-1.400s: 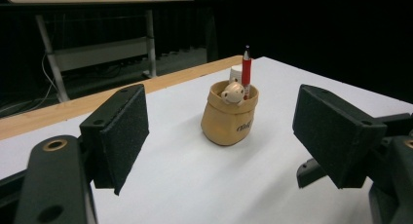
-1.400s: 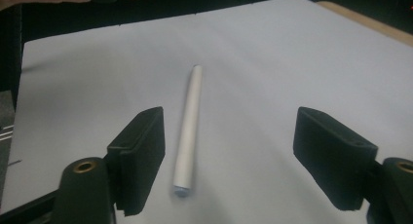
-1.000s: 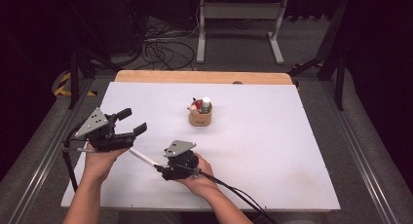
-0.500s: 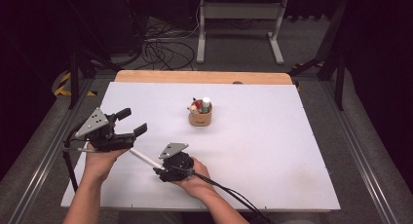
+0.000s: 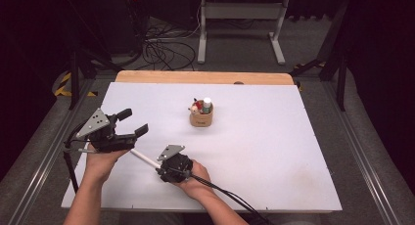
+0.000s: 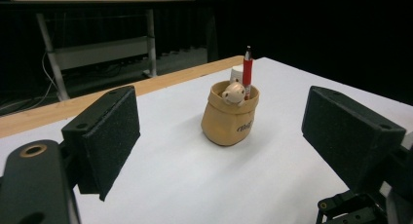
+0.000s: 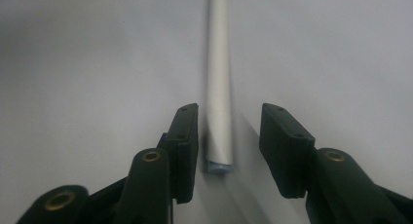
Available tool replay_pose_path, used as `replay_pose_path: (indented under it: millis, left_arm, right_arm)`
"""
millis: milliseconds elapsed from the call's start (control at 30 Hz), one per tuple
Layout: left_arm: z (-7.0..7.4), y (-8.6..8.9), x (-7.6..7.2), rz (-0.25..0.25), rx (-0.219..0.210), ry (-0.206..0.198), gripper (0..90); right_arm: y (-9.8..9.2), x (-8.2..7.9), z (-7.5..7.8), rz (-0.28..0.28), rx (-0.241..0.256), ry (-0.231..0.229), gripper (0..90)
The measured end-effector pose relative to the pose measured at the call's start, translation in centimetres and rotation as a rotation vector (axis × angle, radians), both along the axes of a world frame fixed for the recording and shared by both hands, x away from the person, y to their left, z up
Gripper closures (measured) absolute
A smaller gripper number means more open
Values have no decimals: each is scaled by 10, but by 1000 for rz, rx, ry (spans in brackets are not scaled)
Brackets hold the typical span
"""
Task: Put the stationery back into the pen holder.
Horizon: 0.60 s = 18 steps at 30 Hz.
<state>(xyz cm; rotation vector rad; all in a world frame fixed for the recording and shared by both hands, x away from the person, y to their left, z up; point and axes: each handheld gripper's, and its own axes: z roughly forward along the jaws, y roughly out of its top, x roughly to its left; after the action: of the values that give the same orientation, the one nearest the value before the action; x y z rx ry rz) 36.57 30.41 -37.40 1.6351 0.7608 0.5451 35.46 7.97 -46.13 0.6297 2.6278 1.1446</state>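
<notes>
Here the white pen (image 7: 218,83) lies flat on the tabletop (image 5: 274,151), at about 8 o'clock from the small tan pouch (image 5: 201,119) that holds a red pen (image 6: 247,73) and other small things. I judge the white pen to be light, stiff and smooth, so it can roll or slip easily. The best place to hold it seems the near end, across the barrel, with the pads pressing both sides evenly.

The right gripper (image 7: 229,136) is open, and its jaws stand on both sides of the pen's near end without closing on it. The left gripper (image 5: 129,123) is open wide and holds nothing, above the tabletop at 9 o'clock of the pen.

Compared with one second ago, the right gripper has moved a little toward 9 o'clock along the pen, while the left gripper and the pouch keep their places.
</notes>
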Motion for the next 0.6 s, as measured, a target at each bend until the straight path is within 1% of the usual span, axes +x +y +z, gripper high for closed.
replay_pose_path:
  millis: [167,200,233,367,500,600]
  left_arm:
    - [0,0,0,4,-1,3,149]
    - [0,0,0,3,5,-5,149]
    - [0,0,0,3,9,-8,149]
    - [0,0,0,3,4,-4,150]
    - [0,-1,0,1,9,-5,150]
    - [0,-1,0,2,8,-5,151]
  right_arm:
    - [0,-1,0,-10,1,3,674]
    - [0,0,0,-8,-3,-1,690]
    - [0,0,0,-16,7,4,706]
    - [-1,2,0,-26,8,8,780]
    - [-2,3,0,-24,1,4,791]
    - [-2,4,0,-21,14,10,793]
